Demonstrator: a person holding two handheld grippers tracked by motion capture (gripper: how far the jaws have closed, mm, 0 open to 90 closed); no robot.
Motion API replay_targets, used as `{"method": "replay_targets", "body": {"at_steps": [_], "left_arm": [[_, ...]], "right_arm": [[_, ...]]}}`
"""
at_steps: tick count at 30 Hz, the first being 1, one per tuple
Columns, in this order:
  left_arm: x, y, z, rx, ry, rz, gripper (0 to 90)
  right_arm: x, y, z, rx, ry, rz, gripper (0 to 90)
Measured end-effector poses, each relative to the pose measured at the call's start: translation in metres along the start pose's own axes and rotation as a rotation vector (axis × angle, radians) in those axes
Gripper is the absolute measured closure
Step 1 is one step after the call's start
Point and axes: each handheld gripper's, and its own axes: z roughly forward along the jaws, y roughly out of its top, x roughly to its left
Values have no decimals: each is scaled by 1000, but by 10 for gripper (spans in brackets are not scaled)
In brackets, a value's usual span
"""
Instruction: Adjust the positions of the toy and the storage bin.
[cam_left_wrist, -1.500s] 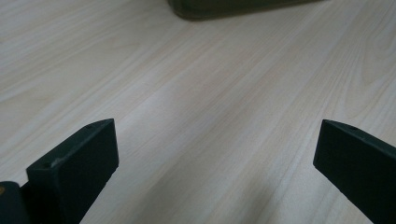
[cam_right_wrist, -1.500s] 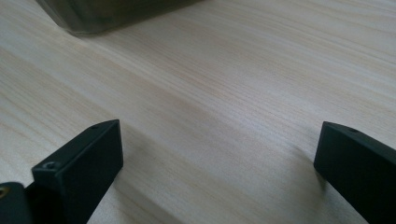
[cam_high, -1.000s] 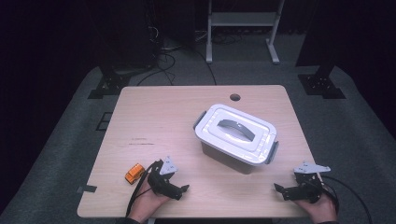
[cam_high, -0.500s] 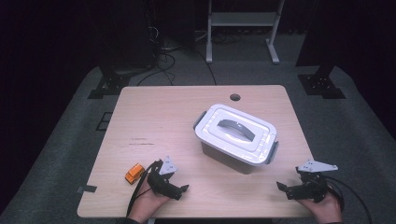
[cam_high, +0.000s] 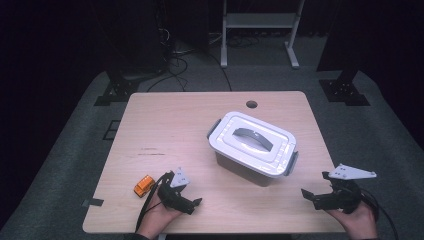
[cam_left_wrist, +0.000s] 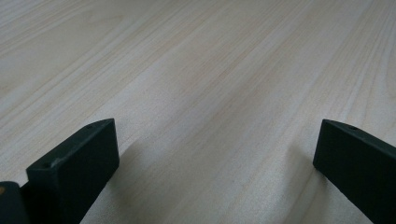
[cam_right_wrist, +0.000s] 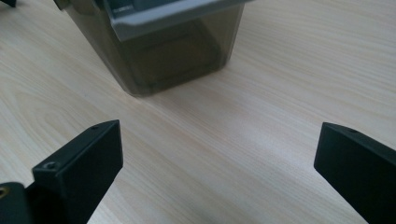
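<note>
Storage box (cam_high: 252, 147) with a white lid and grey carrying handle (cam_high: 252, 136), its side latches down as far as can be judged, stands closed on the right-centre of the wooden table (cam_high: 190, 125), turned at an angle to the table edges. Small orange toy car (cam_high: 144, 185) lies on the table near the front left, well apart from the box and just beside the left gripper (cam_high: 192, 204), which rests low on the front edge with its jaws spread wide over bare wood, gripping nothing. Right gripper (cam_high: 312, 196), at the front right corner, likewise has its jaws wide apart and empty; its own view looks along them toward the smoky translucent wall of the box (cam_right_wrist: 163, 51), which is near but not touched. Judged from this layout, the work has not begun: box unopened, car not picked up, everything left to do.
</note>
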Motion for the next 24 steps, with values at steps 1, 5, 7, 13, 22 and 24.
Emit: {"method": "replay_targets", "body": {"at_steps": [1,5,7,13,22,24], "left_arm": [[0,0,0,0,0,0,0],[0,0,0,0,0,0,0],[0,0,0,0,0,0,0],[0,0,0,0,0,1,0],[0,-1,-1,-2,-3,2,0],[0,-2,-1,-3,-3,2,0]], "right_arm": [[0,2,-2,-3,2,2,3],[-1,7,-8,-16,6,3,3],[-1,9,-12,-20,6,0,3],[0,22,-21,-35,14,-19,4],[6,38,-31,-62,25,-37,3],[7,40,-31,-66,30,-42,3]]}}
